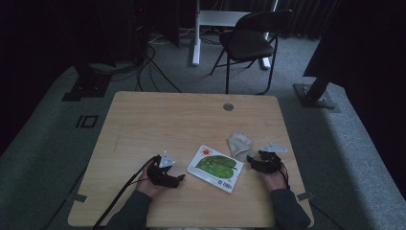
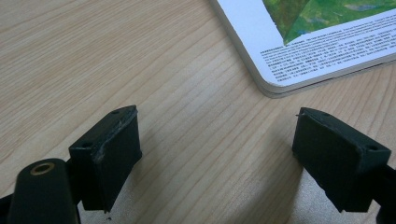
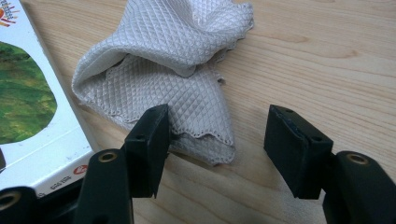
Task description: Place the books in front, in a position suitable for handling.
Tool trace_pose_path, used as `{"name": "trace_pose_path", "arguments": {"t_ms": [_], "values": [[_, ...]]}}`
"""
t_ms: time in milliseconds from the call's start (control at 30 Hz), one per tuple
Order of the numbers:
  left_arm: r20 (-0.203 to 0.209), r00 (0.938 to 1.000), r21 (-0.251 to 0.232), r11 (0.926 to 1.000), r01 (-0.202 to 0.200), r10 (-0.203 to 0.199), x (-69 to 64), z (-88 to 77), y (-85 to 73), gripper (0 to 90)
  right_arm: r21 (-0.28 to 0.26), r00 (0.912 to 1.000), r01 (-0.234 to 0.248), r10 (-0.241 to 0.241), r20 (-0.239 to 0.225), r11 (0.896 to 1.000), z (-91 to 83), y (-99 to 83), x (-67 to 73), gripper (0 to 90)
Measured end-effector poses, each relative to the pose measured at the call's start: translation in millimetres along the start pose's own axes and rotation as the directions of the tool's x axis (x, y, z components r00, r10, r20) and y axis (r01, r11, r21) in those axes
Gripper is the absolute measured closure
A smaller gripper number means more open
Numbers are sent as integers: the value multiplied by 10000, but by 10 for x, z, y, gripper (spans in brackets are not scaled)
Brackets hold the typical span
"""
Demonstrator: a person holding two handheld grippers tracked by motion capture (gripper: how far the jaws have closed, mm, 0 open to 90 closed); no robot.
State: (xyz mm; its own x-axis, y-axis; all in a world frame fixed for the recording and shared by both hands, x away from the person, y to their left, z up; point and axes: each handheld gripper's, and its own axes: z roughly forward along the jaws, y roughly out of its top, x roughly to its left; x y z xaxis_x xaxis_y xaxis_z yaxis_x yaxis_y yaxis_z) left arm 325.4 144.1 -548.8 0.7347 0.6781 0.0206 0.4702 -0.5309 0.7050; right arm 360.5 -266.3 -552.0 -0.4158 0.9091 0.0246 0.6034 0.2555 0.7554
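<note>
A white book with a green cover picture point(image 1: 214, 167) lies flat near the table's front middle. Its corner point(image 2: 299, 51) lies just beyond my left gripper point(image 2: 217, 140), whose jaws stand open over bare wood. In the high view that left gripper point(image 1: 178, 178) rests left of the book. A crumpled white quilted cloth point(image 1: 239, 143) lies right of the book. My right gripper point(image 3: 217, 140) is open, and the cloth's near edge point(image 3: 201, 116) lies between its jaws, close to the left one. In the high view the right gripper point(image 1: 253, 160) sits just below the cloth.
The wooden table point(image 1: 158, 120) has a round grommet point(image 1: 228, 107) at its far edge. A black folding chair point(image 1: 249, 43) and a white desk leg point(image 1: 196, 33) stand beyond the table. Cables run across the floor at far left.
</note>
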Motion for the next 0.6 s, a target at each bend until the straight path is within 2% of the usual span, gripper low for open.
{"name": "trace_pose_path", "arguments": {"t_ms": [267, 333, 400, 433, 467, 500, 533, 600], "values": [[3, 10000, 3, 10000, 0, 0, 1, 0, 0, 156, -14, 10000, -73, 73, 59, 10000, -5, -3, -3, 384], [2, 10000, 3, 10000, 8, -8, 1, 0, 0, 156, -178, 9998, 8, -5, 196, 9998, -29, -6, 4, 384], [-56, 9999, -14, 10000, 95, -95, -4, 0, 3, 161, -363, 9998, -109, 115, 186, 9993, -65, -3, 2, 383], [-114, 9999, 12, 9999, 128, -128, -5, -6, 8, 172, -488, 9996, -140, 151, 234, 9987, -93, 0, 4, 383], [-190, 9998, -50, 9999, 92, -93, -16, -20, 13, 229, -612, 9994, -132, 150, 302, 9980, -125, 3, 10, 383], [-466, 9988, -41, 9999, -137, 135, -37, -38, 19, 286, -750, 9993, -121, 146, 333, 9971, -155, 8, 13, 383], [-616, 9978, -81, 9996, -257, 252, -53, -54, 26, 292, -862, 9993, -151, 180, 331, 9962, -184, 14, 16, 383], [-413, 9991, -374, 9992, -146, 131, -64, -80, 37, 292, -1092, 9993, -188, 222, 307, 9938, -237, 23, 38, 382]]}}
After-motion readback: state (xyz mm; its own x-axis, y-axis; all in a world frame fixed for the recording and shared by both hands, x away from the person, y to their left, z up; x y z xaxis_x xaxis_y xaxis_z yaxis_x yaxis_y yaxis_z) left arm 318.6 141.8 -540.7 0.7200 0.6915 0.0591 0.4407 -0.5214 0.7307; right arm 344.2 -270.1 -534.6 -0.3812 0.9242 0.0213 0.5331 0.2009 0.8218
